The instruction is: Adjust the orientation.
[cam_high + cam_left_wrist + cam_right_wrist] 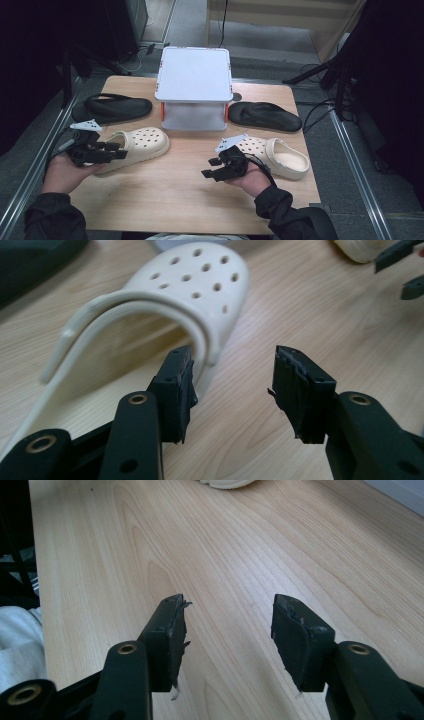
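Nearest the lens, at six o'clock in the high view: two dark sleeves [52,215], each hand around a gripper.

Left gripper [120,150] at eight o'clock on the table [185,195], claw apart and clamped on nothing. In the left gripper view [232,385], one pad [175,390] close by the side rim of the left cream clog [200,285], the other over bare wood; contact between that pad and the rim impossible to tell.

Left cream clog [142,142] flat on its sole at eight o'clock, perforated toe pointing toward three.

Right gripper [209,168] at five o'clock, claw apart as well, plain wood between the pads in the right gripper view [227,630]. Right cream clog [280,157] just beside it at four o'clock, untouched.

Further back: white stand [194,75] at twelve o'clock, one black slipper [115,107] at ten, another black slipper [265,116] at two.

Step in hand, by the look of it: lining up a pinch on the left cream clog's rim, grasp not yet made.

Next move probably calls for:
- a slight shift toward nine o'clock, so one pad drops inside the opening and the other stays outside the wall;
- a firm close on the soft rim, without twisting the shoe;
- a level lift, clear of the slipper at ten.
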`<state>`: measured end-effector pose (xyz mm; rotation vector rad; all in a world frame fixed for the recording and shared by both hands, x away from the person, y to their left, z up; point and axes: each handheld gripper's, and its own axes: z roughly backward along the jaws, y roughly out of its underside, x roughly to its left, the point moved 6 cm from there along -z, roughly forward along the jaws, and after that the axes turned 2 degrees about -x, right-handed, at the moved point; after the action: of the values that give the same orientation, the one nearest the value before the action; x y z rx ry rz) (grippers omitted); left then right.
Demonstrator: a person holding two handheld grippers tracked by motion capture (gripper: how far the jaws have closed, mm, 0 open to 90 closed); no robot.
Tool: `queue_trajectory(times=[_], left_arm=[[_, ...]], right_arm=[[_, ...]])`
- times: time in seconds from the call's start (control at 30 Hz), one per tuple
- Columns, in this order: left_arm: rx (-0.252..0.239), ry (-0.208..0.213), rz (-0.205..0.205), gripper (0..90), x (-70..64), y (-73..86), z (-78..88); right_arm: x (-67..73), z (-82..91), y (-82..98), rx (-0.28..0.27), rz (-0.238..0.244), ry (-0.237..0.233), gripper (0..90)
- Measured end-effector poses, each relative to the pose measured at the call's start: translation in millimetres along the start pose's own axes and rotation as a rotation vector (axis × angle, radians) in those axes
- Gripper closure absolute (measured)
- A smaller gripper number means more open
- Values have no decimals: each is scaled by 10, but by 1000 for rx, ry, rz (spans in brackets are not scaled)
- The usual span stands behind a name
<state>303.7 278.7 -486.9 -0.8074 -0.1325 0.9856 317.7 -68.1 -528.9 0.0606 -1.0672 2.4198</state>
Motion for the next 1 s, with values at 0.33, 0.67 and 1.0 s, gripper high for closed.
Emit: queue_trajectory(times=[0.33,0.67,1.0], left_arm=[[22,-5,17,525,227,116,-99],[17,93,-10,585,245,60,-296],[74,103,-62,545,159,-13,-464]], right_arm=[[-2,-12,-14,-5,-2,-6,483],[0,-28,-2,9,0,-13,481],[-14,-3,36,18,-5,6,478]])
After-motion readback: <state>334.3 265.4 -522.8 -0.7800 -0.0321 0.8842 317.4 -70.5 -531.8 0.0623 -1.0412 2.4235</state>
